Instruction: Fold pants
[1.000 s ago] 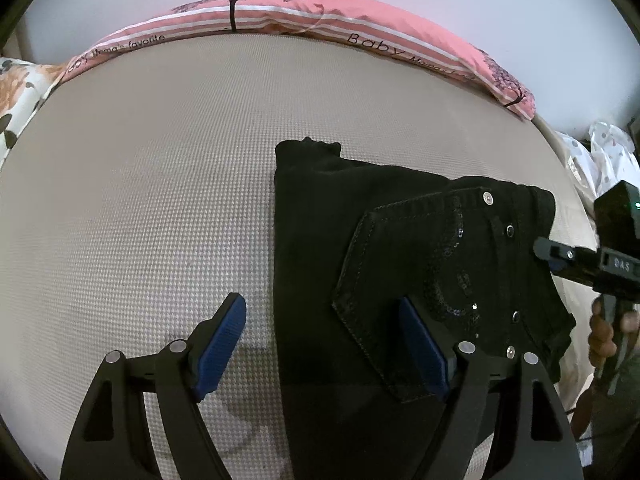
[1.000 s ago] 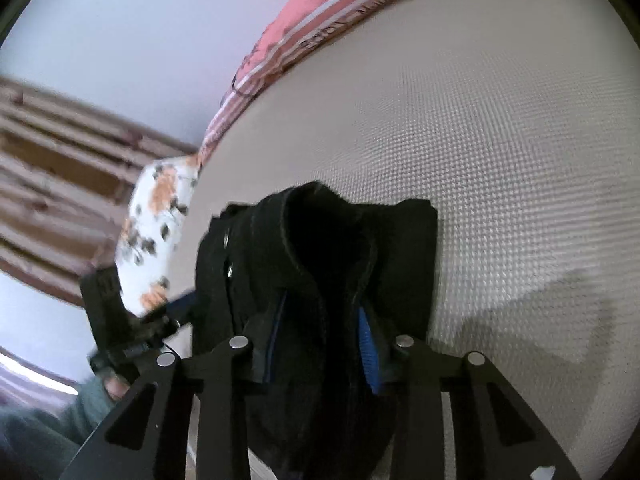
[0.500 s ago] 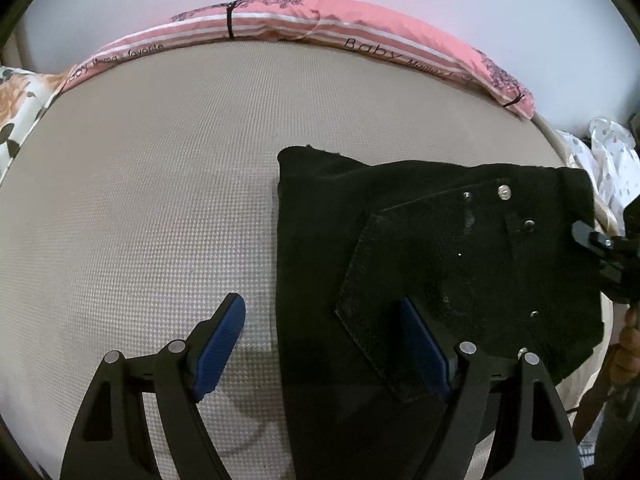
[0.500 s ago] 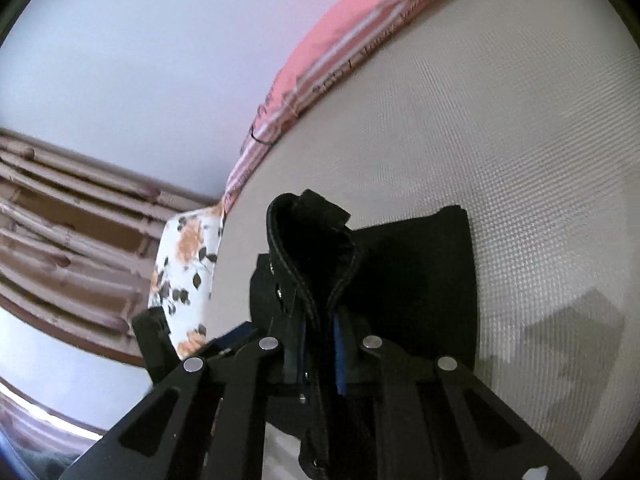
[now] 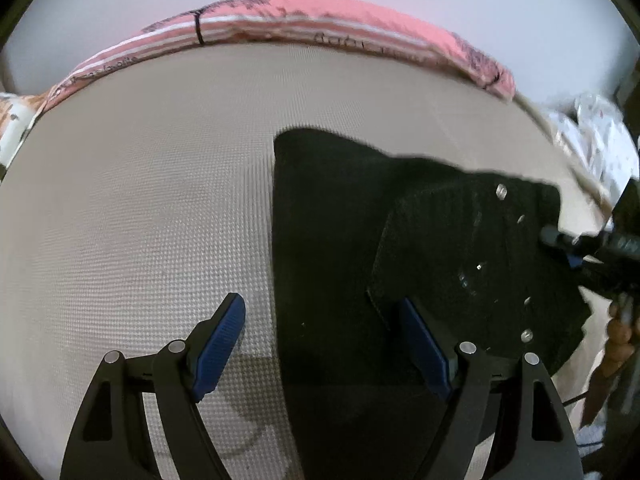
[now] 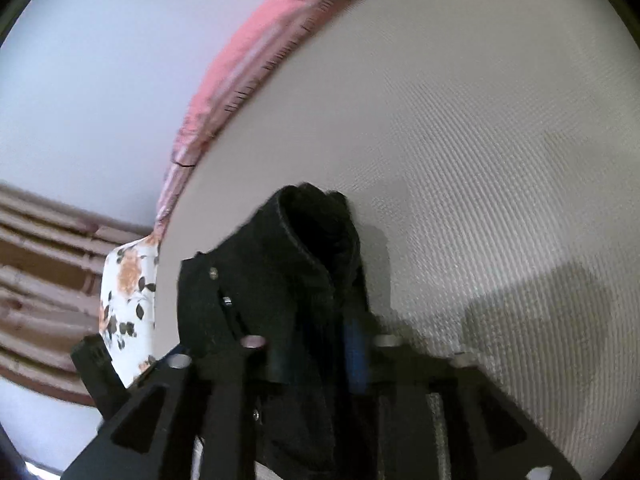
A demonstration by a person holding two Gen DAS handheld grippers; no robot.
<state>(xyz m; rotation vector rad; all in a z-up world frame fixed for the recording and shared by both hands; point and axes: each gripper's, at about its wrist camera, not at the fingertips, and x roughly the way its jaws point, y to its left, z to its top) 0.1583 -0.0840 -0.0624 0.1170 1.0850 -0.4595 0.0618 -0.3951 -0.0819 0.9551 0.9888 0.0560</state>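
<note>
Black pants point(image 5: 340, 240) with a studded back pocket lie folded on the beige bed point(image 5: 140, 200). My left gripper point(image 5: 320, 340) hovers open over their left folded edge, one blue pad above the mattress and the other above the cloth. At the pants' right side, my right gripper point(image 5: 560, 244) holds the waist edge raised off the bed. In the right wrist view the bunched waist point(image 6: 296, 248) fills the gap in my right gripper point(image 6: 316, 356). Its jaws are opening, with the cloth still between the pads.
A pink striped blanket point(image 5: 320, 20) runs along the bed's far edge by the wall. A floral pillow point(image 6: 128, 292) lies at one end, with wooden slats point(image 6: 40, 260) behind it. White dotted cloth point(image 5: 600, 140) sits past the right edge. A hand point(image 5: 618, 332) grips the right tool.
The right gripper rolled and drew the pants' waist edge rightward, stretching the cloth flatter. Its jaws narrowed on the waist, then widened again. The left gripper stayed put and open.
</note>
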